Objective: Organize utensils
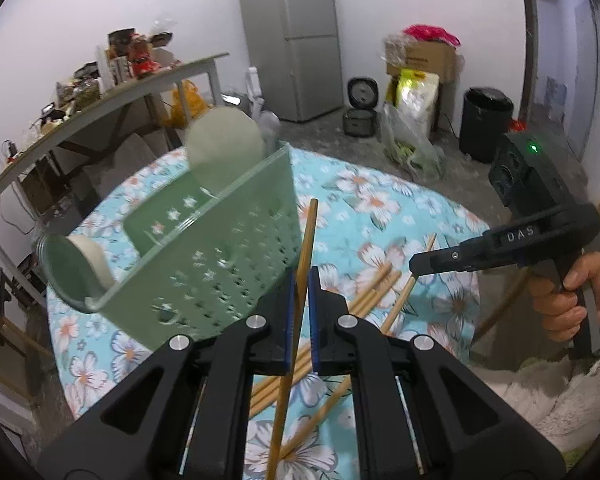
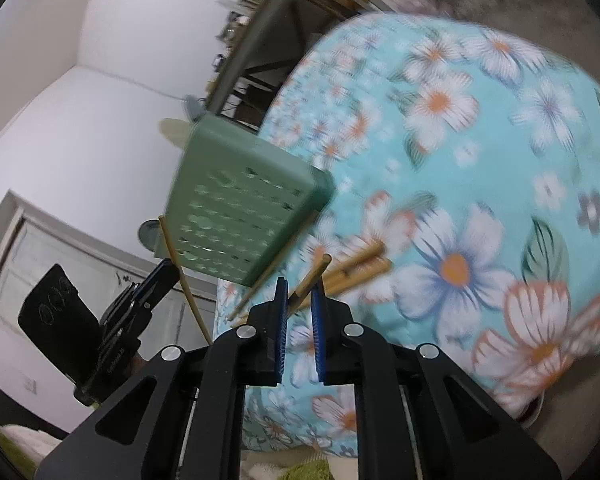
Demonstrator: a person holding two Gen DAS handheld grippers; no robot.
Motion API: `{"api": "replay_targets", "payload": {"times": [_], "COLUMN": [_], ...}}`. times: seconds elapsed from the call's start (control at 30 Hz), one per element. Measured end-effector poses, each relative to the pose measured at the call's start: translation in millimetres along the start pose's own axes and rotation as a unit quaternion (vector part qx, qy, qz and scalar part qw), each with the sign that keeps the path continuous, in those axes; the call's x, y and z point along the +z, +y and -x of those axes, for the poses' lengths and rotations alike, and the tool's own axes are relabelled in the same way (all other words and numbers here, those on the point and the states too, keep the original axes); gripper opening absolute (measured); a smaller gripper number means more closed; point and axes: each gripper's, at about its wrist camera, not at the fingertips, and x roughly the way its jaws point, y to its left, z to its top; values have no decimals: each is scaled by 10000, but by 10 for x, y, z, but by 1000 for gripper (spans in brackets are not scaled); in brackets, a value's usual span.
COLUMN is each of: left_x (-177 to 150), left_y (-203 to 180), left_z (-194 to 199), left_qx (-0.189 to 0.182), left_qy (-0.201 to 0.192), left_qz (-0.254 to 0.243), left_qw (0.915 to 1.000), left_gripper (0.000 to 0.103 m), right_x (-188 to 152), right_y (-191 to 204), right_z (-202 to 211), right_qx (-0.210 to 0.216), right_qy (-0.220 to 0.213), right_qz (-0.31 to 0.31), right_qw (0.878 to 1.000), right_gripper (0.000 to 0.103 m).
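A: What blocks the way ahead of the left gripper (image 1: 300, 280)?
B: A green perforated holder (image 1: 220, 248) at eleven o'clock.
A: Any open room?
B: Bare floral tablecloth (image 1: 380, 200) at one o'clock; loose chopsticks (image 1: 374, 290) lie at three.

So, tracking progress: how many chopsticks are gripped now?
2: one chopstick in the left gripper, another chopstick in the right gripper. Loose chopsticks lie on the tablecloth, some possibly hidden.

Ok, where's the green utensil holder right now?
In the left wrist view the green utensil holder stands on the floral tablecloth, left of centre, just beyond the left gripper and its chopstick.
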Motion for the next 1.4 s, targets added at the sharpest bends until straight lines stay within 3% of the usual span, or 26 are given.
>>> {"api": "replay_targets", "payload": {"times": [0.43, 0.83, 1.17, 1.4], "left_x": [139, 222, 151, 27], "left_y": [270, 355, 273, 169], "left_z": [466, 676, 461, 174], "left_qx": [330, 344, 45, -214], "left_qy": [-530, -843, -499, -152], "left_qz": [449, 633, 633, 632], "left_qw": [9970, 9938, 9967, 9977], "left_gripper": [5, 0, 0, 0], "right_x": [198, 276, 284, 266], "right_y": [499, 776, 673, 259], "right_z": [27, 138, 168, 367], "right_qx": [193, 199, 149, 94], "right_qy": [-269, -513, -526, -523], "right_qz": [872, 1330, 1206, 620], "right_qw": [9956, 9896, 9912, 9967], "right_gripper": [8, 6, 6, 7]}}
